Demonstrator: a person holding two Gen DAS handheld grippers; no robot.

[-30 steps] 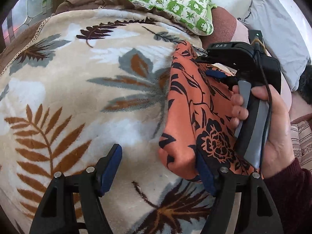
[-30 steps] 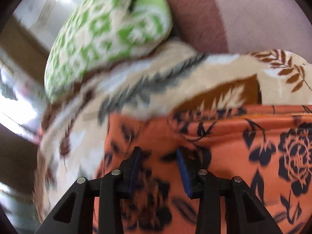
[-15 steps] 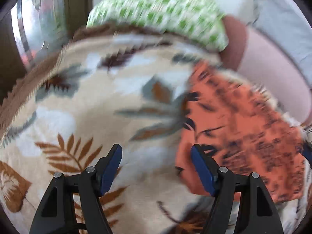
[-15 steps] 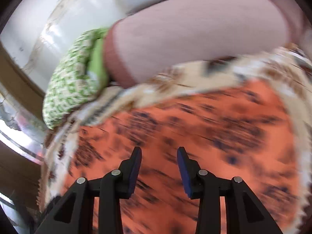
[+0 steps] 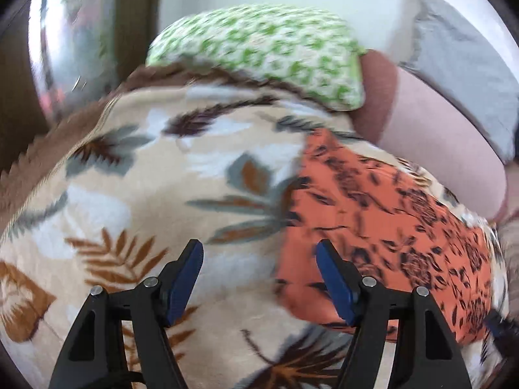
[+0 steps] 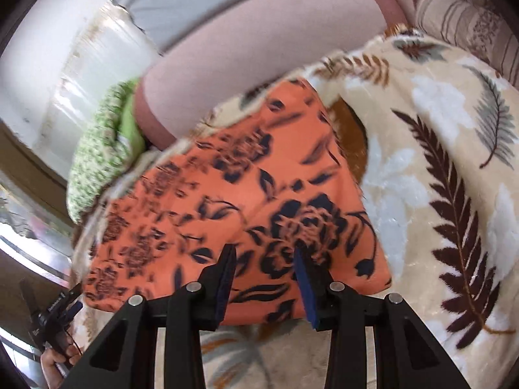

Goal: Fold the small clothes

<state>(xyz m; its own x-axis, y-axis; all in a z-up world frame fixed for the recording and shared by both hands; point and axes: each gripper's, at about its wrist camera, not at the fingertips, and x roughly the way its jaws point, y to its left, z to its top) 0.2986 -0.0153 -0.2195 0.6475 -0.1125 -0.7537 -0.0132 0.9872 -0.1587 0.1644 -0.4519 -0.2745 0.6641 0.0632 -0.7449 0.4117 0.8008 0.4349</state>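
Note:
An orange garment with dark flower print [image 5: 382,227] lies folded flat on a cream leaf-patterned blanket [image 5: 136,168]. It also shows in the right wrist view [image 6: 233,201]. My left gripper [image 5: 259,278] is open and empty, above the blanket at the garment's left edge. My right gripper [image 6: 264,278] is open and empty, held above the garment's near edge. The left gripper shows in the right wrist view's lower left corner [image 6: 52,317].
A green and white patterned pillow [image 5: 259,52] lies at the blanket's far end, next to a pink bolster [image 5: 438,149] and a grey pillow [image 5: 460,64]. A striped cushion [image 6: 464,22] lies at the right. A window frame [image 5: 48,48] stands at the left.
Both grippers have let go of the garment and pulled back from it. The garment, lifted a second ago, now lies flat on the blanket.

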